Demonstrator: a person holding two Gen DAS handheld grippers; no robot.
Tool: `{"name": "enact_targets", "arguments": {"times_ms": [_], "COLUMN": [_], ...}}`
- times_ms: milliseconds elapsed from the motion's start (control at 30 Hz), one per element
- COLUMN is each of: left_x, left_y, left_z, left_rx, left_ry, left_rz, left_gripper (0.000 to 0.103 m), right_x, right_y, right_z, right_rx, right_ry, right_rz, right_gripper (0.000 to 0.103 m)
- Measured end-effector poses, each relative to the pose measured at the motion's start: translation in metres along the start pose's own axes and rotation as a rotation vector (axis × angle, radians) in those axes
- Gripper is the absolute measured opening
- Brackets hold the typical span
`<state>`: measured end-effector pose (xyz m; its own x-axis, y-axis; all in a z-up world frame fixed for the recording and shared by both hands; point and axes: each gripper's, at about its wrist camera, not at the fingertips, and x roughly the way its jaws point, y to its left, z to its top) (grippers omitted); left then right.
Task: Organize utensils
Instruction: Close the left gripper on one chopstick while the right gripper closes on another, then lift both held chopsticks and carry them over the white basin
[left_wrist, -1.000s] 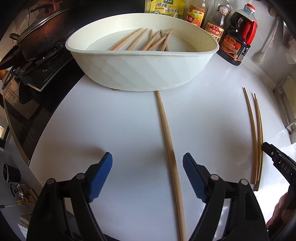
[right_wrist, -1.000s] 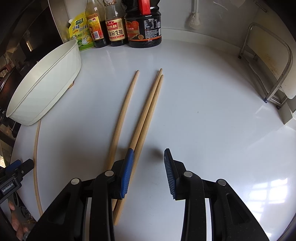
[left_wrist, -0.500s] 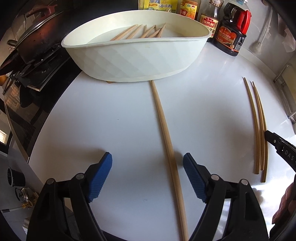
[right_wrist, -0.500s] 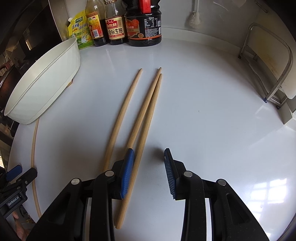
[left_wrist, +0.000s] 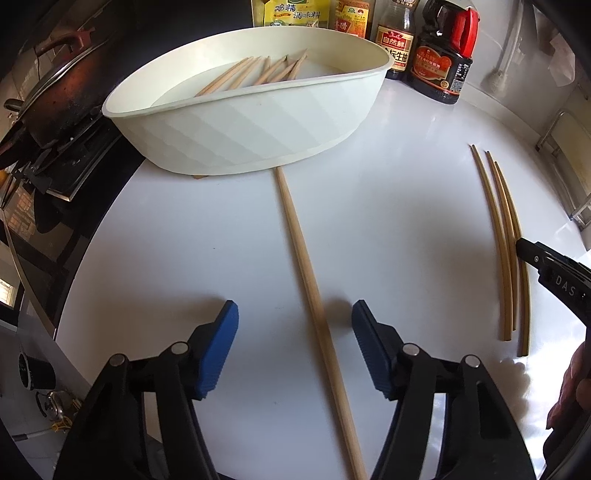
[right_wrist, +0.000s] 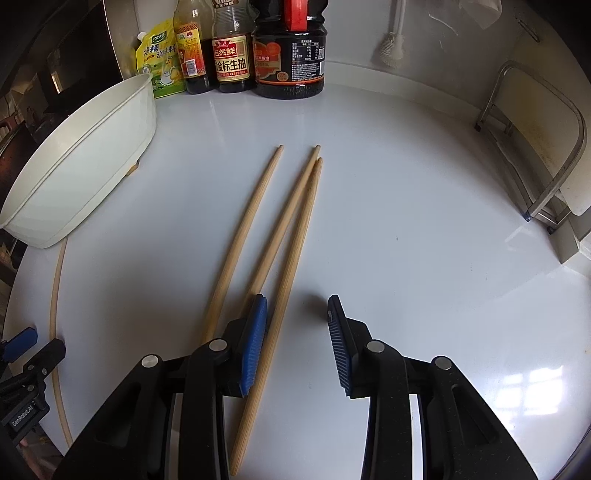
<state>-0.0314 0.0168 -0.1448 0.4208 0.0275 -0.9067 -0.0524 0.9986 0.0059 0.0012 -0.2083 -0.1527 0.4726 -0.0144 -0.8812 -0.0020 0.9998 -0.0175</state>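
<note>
Both grippers have edged forward along the glossy white bench. The left gripper (left_wrist: 291, 328) stands wide, straddling a lone round wooden chopstick (left_wrist: 308, 284) whose long axis runs to the faceted white tub (left_wrist: 258, 129). The right gripper (right_wrist: 295, 332), moderately spread, has one of three tapered chopsticks (right_wrist: 291, 258) between its ribbed blue pads (right_wrist: 253, 343).

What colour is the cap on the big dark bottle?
Red. The cap on the big bottle shows best in the left wrist view.
</note>
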Motion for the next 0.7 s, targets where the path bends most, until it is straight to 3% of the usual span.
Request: {"name": "enact_targets", "arguments": {"times_ms": [133, 267, 300, 333, 700], "left_x": [-0.003, -0.003, -0.003, -0.002, -0.001], "left_y": [-0.009, -0.017, -0.017, -0.017, -0.017], "left_z": [0.000, 0.002, 0.003, 0.003, 0.009], "left_rx": [0.038, 0.071, 0.077, 0.078, 0.105], "left_ry": [-0.008, -0.002, -0.001, 0.000, 0.032], "left_rz": [0.006, -0.007, -0.007, -0.011, -0.049], "left_gripper": [0.038, 0.010, 0.010, 0.008, 0.007], "right_x": [-0.003, -0.004, -0.004, -0.004, -0.009], "right_y": [-0.001, -0.002, -0.002, -0.004, -0.012], "right_z": [-0.004, -0.005, -0.005, -0.005, -0.003], "right_rx": [0.010, 0.004, 0.006, 0.011, 0.077], "right_ry": [0.003, 0.005, 0.008, 0.011, 0.028], "right_rz": [0.001, 0.009, 0.013, 0.018, 0.073], "right_gripper": [0.031, 0.017, 0.009, 0.007, 0.006]}}
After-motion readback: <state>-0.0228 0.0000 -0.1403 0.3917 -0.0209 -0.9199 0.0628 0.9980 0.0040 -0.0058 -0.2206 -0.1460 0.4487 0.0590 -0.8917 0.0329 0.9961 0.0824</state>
